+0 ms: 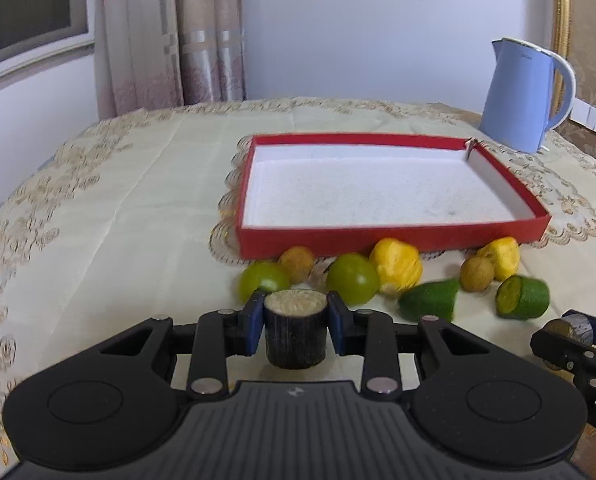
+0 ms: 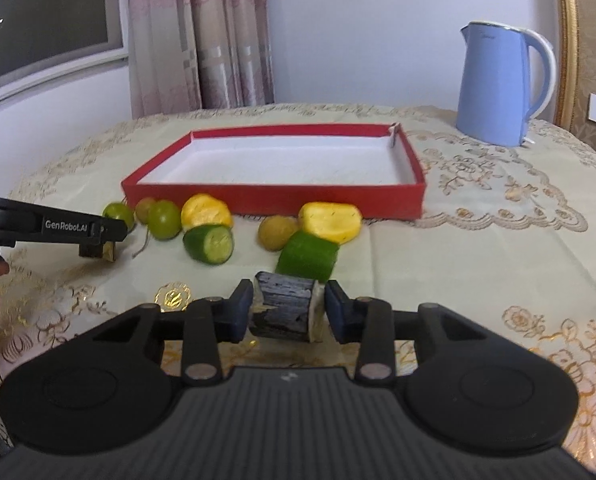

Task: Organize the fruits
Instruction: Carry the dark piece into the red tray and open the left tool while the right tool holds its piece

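On the embroidered worktop [image 2: 477,240], fruits lie before the empty red tray [image 2: 274,196]. The left hand-held gripper [image 1: 296,320] clamps an upright dark sugarcane piece [image 1: 296,332]; the right hand-held gripper [image 2: 288,312] clamps another sugarcane chunk [image 2: 284,306], tilted sideways.

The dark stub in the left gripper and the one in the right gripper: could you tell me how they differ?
The left stub stands upright, pale cut face up; the right stub lies sideways, cut faces toward the pads. The left looks smooth-barked, the right flaky. Both are dark-skinned cylinders clamped between blue pads.
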### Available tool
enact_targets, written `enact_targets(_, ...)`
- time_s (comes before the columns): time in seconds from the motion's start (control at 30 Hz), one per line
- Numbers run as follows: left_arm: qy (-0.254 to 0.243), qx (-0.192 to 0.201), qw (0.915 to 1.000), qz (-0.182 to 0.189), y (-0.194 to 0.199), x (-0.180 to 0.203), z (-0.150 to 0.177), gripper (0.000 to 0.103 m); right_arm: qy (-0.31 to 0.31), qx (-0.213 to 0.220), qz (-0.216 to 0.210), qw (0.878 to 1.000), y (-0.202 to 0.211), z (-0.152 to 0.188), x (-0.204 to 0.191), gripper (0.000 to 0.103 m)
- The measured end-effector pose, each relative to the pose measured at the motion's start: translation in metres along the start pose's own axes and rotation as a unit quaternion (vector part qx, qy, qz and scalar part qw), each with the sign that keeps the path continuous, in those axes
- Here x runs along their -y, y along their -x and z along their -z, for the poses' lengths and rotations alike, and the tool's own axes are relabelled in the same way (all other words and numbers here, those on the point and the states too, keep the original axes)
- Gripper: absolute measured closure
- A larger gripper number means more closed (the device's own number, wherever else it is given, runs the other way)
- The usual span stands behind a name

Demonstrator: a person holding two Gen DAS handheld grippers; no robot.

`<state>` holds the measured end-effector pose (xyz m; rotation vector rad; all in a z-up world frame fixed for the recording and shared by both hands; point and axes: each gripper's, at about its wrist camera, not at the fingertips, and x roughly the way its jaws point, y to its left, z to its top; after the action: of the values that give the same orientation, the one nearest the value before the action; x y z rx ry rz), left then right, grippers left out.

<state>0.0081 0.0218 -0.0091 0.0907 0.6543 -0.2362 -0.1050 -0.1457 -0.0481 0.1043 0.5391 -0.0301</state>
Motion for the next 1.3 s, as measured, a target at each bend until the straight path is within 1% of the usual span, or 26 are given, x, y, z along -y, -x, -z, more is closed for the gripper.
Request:
enact_targets(0.1, -0.013, 0.018, 0.9998, 0.003, 0.002, 0.009, -0.017, 0.071, -0.013, 0.006, 0.001, 1.000, 0.002, -0.002, 0.007, 0.066)
enact_targets(0.17, -0.019, 0.032, 0.9993, -0.002, 0.001, 0.016, -0.031, 0.071, -0.016, 0.006, 0.001, 1.000, 0.002, -0.002, 0.010, 0.066)
enact_targets(0.27, -0.015, 0.039, 0.9991, -0.001, -0.011, 0.023, -0.056, 0.071, -0.021, 0.007, 0.000, 1.000, 0.001, -0.003, 0.014, 0.066)
enact_targets(0.33, -0.014, 0.046, 0.9988, -0.010, -0.023, 0.028, -0.070, 0.071, -0.022, 0.008, 0.000, 1.000, 0.000, -0.004, 0.015, 0.066)
enact_targets(0.37, -0.017, 0.048, 0.9986, -0.015, -0.029, 0.031, -0.075, 0.071, -0.023, 0.009, 0.000, 1.000, 0.000, -0.004, 0.017, 0.066)
enact_targets(0.43, -0.017, 0.038, 0.9989, -0.022, -0.043, 0.034, -0.085, 0.071, -0.024, 0.010, 0.001, 1.000, -0.001, -0.005, 0.019, 0.066)
enact_targets(0.5, -0.011, 0.025, 0.9995, -0.017, -0.050, 0.033, -0.089, 0.071, -0.029, 0.008, 0.001, 1.000, -0.004, -0.006, 0.023, 0.066)
enact_targets(0.53, -0.012, 0.028, 0.9994, -0.014, -0.049, 0.032, -0.088, 0.071, -0.029, 0.007, 0.001, 1.000, -0.004, -0.006, 0.024, 0.066)
enact_targets(0.63, -0.026, 0.035, 0.9987, -0.027, -0.038, 0.027, -0.076, 0.071, -0.032, 0.004, 0.000, 0.999, -0.006, -0.005, 0.028, 0.066)
enact_targets(0.7, -0.023, 0.031, 0.9991, -0.018, -0.028, 0.020, -0.065, 0.071, -0.034, 0.003, -0.003, 0.999, -0.008, -0.005, 0.031, 0.066)
enact_targets(0.8, -0.024, 0.026, 0.9992, -0.019, -0.013, 0.012, -0.046, 0.069, -0.038, 0.001, -0.011, 0.999, -0.010, -0.006, 0.034, 0.066)
enact_targets(0.87, -0.021, 0.017, 0.9995, -0.014, -0.008, 0.009, -0.037, 0.051, -0.037, 0.003, -0.014, 0.999, -0.011, -0.005, 0.034, 0.066)
enact_targets(0.93, -0.013, 0.016, 0.9997, -0.016, -0.004, 0.006, -0.027, 0.047, -0.037, 0.002, -0.018, 0.999, -0.011, -0.005, 0.033, 0.066)
enact_targets(1.07, -0.006, 0.002, 0.9995, -0.029, -0.009, 0.003, -0.011, 0.046, -0.035, 0.006, -0.019, 0.999, -0.008, -0.005, 0.032, 0.066)
enact_targets(1.1, 0.000, 0.010, 0.9996, -0.028, -0.008, 0.001, -0.008, 0.046, -0.037, 0.006, -0.020, 0.999, -0.008, -0.005, 0.032, 0.066)
enact_targets(1.23, 0.007, 0.019, 0.9990, -0.039, -0.002, 0.001, -0.004, 0.045, -0.033, 0.006, -0.021, 0.999, -0.006, -0.005, 0.029, 0.066)
enact_targets(1.3, -0.004, 0.036, 0.9983, -0.045, 0.008, 0.003, 0.001, 0.045, -0.033, 0.006, -0.023, 0.999, -0.005, -0.005, 0.029, 0.066)
